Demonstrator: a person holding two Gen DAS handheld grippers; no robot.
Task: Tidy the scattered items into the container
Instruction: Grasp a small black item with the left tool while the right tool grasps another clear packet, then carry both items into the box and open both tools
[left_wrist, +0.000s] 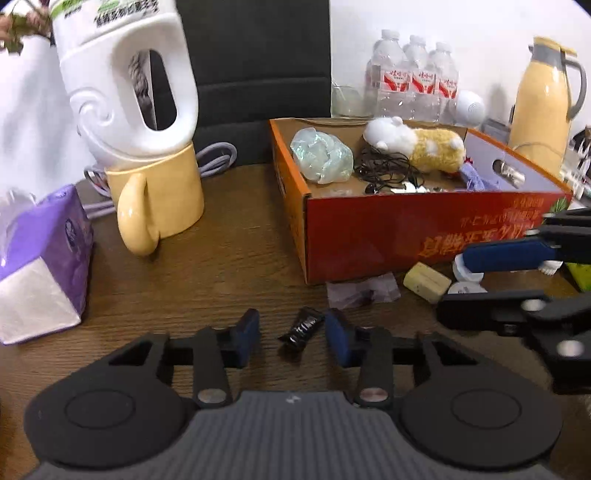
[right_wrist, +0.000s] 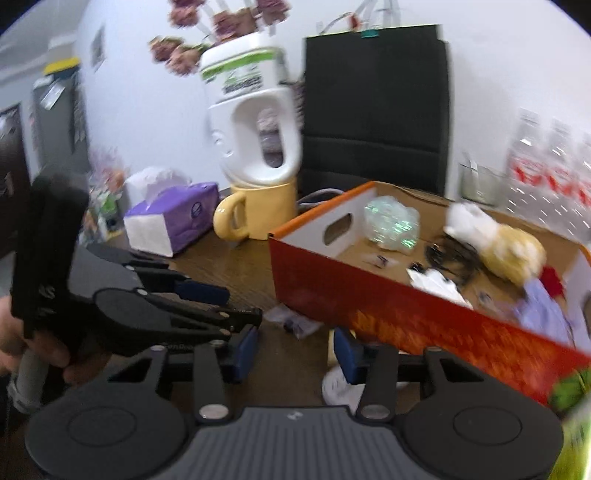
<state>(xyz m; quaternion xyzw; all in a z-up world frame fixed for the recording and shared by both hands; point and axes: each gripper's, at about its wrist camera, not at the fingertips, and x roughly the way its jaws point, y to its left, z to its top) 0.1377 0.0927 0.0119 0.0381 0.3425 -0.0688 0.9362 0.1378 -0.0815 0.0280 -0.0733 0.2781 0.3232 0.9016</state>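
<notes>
Wooden tabletop (left_wrist: 221, 258) carries the red cardboard box (left_wrist: 406, 236) ahead-right of the left gripper (left_wrist: 291, 334), whose jaws gape wide around a small black sachet (left_wrist: 303, 328). Right gripper (right_wrist: 291, 354) is likewise wide, empty.

Red-orange box (left_wrist: 406, 236), yellow mug (left_wrist: 162, 192), purple tissue pack (left_wrist: 48, 236), black sachet (left_wrist: 303, 326).
</notes>
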